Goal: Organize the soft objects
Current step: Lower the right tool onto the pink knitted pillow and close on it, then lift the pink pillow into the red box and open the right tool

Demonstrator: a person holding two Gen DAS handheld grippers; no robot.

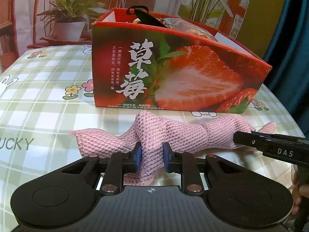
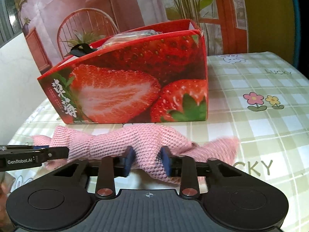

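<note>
- 1 pink cloth (image 1: pixel 154 135), 1 strawberry box (image 1: pixel 173 73), 2 tools.
- Cloth lay bunched on the checked worktop (image 1: pixel 48 89), just in front of the box; long axis ran left-right, parallel w/ box front.
- Left tool (image 1: pixel 152 154) was clamped on a cloth fold; right tool (image 2: pixel 147 158) clamped likewise.
- Box was open on top, held a black strap (image 1: pixel 143 13) & clear-wrapped items, contents unclear.

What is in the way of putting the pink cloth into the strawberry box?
Only the box's own front wall. The pink cloth lies on the table right in front of the strawberry box, pinched by the left gripper and right gripper. It must go up over the rim; things already lie inside.
</note>
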